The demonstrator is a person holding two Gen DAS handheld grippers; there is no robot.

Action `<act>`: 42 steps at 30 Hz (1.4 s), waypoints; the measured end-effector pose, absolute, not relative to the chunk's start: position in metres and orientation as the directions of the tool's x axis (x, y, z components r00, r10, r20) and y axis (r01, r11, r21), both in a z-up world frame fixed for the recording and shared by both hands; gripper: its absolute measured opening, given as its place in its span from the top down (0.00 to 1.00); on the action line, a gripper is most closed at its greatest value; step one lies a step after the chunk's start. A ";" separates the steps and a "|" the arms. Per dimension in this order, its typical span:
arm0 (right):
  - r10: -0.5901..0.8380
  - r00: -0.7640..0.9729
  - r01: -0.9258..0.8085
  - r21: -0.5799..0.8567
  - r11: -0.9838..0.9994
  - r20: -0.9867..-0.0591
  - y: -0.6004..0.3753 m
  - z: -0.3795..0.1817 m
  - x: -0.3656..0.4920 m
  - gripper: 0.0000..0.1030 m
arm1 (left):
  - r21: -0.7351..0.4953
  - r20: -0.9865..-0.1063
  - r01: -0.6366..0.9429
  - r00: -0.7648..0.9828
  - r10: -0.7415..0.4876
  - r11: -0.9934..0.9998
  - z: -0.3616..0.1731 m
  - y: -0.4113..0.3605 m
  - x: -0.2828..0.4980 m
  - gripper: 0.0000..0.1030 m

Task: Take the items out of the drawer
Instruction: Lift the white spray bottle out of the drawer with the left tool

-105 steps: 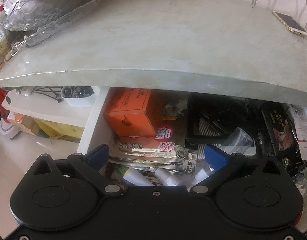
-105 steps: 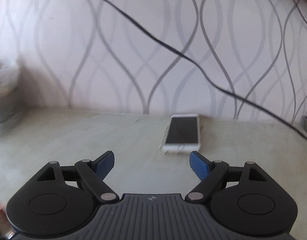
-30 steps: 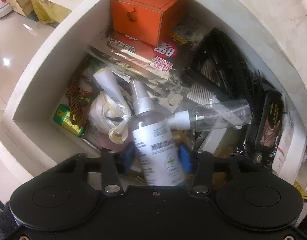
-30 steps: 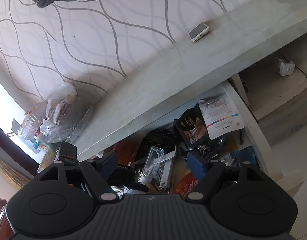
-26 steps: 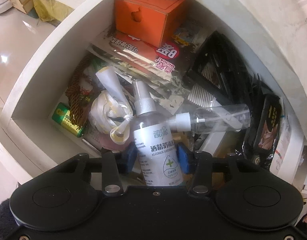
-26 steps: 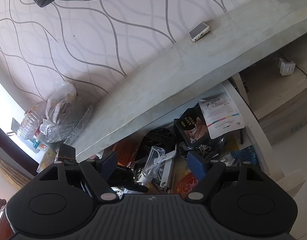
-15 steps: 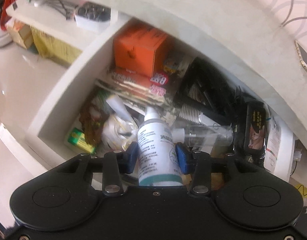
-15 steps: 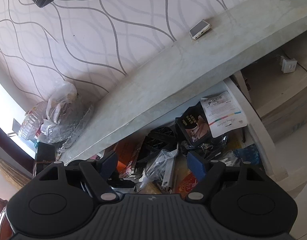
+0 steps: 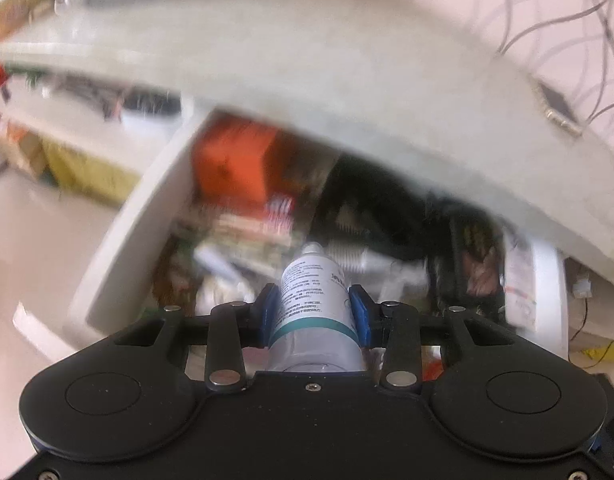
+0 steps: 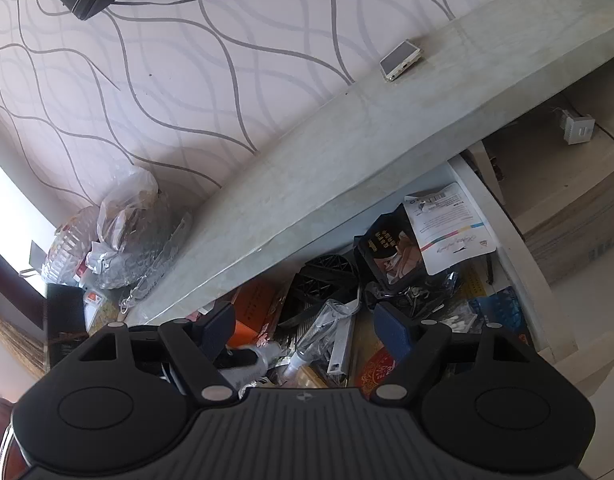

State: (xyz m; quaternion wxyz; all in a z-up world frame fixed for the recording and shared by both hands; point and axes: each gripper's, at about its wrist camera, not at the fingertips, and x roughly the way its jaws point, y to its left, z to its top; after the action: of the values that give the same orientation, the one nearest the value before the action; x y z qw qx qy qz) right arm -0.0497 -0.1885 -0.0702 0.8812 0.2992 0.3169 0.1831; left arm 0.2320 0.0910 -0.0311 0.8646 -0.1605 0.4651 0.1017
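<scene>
At the lower centre of the left wrist view, your left gripper (image 9: 313,312) is clamped on the spray bottle (image 9: 313,300), its blue pads pressing the labelled body from both sides with the nozzle end pointing away from you. Gripping the wide, straight part of the body rather than the narrow neck is probably what keeps the bottle from swivelling. The bottle sits in front of the open drawer (image 9: 123,240), which spreads across the middle of the frame; the view is blurred, so you cannot tell whether the bottle has cleared the clutter beneath it. An orange box (image 9: 235,168) lies in the drawer at centre left, tucked under the countertop (image 9: 327,80) that arcs across the top.

In the right wrist view, your right gripper (image 10: 307,328) stands with its fingers apart, holding nothing, low in the frame over the same drawer. A black pouch (image 10: 387,248) and a white printed card (image 10: 451,228) lie at centre right. A phone (image 10: 400,60) rests on the countertop at upper right, well away from both grippers.
</scene>
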 end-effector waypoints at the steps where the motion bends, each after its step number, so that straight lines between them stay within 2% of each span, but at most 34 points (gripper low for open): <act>1: 0.513 0.731 -0.134 0.644 0.754 -0.449 -0.188 -0.070 -0.050 0.22 | -0.172 -0.824 -0.324 0.565 0.045 0.930 -0.028 0.090 0.232 0.64; 4: 0.512 0.731 -0.132 0.643 0.754 -0.451 -0.189 -0.070 -0.050 0.22 | -0.159 -0.815 -0.333 0.576 0.067 0.929 -0.029 0.093 0.239 0.64; 10: 0.508 0.732 -0.127 0.642 0.756 -0.454 -0.190 -0.071 -0.049 0.22 | -0.119 -0.879 -0.362 0.471 0.071 0.924 -0.063 0.106 0.257 0.64; 23: 0.519 0.719 -0.127 0.647 0.752 -0.462 -0.189 -0.071 -0.049 0.22 | -0.108 -0.937 -0.278 0.349 -0.004 0.955 -0.080 0.115 0.293 0.64; 30: 0.522 0.715 -0.123 0.651 0.749 -0.466 -0.189 -0.073 -0.047 0.22 | -0.112 -0.890 -0.228 0.456 0.005 0.967 -0.064 0.110 0.266 0.64; 37: 0.531 0.707 -0.126 0.656 0.745 -0.467 -0.186 -0.075 -0.044 0.22 | -0.048 -0.855 -0.148 0.518 0.036 0.988 -0.035 0.100 0.229 0.64; 42: 0.534 0.706 -0.132 0.654 0.745 -0.466 -0.184 -0.075 -0.043 0.22 | -0.035 -0.770 -0.126 0.636 0.054 0.991 0.005 0.094 0.234 0.64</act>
State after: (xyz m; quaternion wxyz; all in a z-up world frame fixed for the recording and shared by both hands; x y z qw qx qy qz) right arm -0.0432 -0.1835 -0.0753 0.8726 0.3022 0.3329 0.1907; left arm 0.2335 0.0941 0.0051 0.9034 -0.0425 0.4238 0.0497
